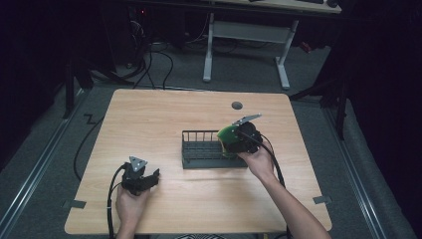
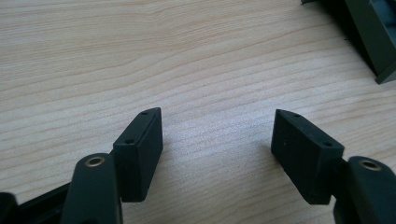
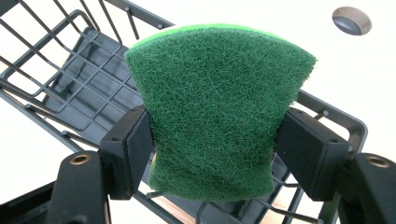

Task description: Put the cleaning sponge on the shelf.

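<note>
I have the sponge point(image 3: 215, 112) pinched at its waist in my right gripper point(image 3: 212, 154), green scouring face toward the camera, both pads pressing in so its sides bow. It hangs just above the right end of the wire rack point(image 1: 201, 149), which lies directly under and beyond the jaws. As I judge it, the pick-up is done and what remains is lowering the sponge into the rack and letting go. The rack itself looks bare: I see only its bars and dark floor, nothing lying inside. My left gripper point(image 2: 217, 149) rests low over the table point(image 2: 140, 56) with its jaws spread wide and nothing between them; a corner of the rack sits well off, ahead and to the right.
</note>
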`<state>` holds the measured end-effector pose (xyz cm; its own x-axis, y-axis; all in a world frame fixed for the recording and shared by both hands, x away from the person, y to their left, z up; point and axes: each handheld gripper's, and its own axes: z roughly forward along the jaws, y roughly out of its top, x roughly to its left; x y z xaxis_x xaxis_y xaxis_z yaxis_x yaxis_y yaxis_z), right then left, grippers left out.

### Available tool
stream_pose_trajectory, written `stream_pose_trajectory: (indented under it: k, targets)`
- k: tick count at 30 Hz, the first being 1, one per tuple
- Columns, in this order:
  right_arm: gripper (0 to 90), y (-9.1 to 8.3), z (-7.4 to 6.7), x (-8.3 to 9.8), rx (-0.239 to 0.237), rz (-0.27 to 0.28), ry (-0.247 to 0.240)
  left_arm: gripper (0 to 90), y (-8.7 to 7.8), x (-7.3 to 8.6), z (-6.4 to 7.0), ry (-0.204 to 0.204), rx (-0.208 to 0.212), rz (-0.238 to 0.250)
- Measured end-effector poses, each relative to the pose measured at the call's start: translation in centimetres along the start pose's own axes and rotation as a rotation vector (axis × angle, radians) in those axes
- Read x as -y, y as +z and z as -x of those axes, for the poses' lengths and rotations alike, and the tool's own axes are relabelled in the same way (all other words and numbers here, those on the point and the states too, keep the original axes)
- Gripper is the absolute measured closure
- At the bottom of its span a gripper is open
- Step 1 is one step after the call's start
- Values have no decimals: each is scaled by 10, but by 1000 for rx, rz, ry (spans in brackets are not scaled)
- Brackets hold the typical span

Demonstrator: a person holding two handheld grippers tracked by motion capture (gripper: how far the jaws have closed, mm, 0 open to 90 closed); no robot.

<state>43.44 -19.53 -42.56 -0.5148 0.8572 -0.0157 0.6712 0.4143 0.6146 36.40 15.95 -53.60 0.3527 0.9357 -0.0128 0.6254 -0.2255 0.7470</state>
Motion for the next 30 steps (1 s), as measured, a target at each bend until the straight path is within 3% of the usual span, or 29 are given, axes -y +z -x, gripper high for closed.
stream_pose_trajectory:
  k: [11,20,30]
  targets:
    - [240,4,1,1,-7,-2,-3,344,0,0,0,-1,0,0]
    - [220,-1,1,2,-35,38,-14,344,0,0,0,0,0,0]
    - [305,-10,11,13,-63,107,3,344,0,0,0,0,0,0]
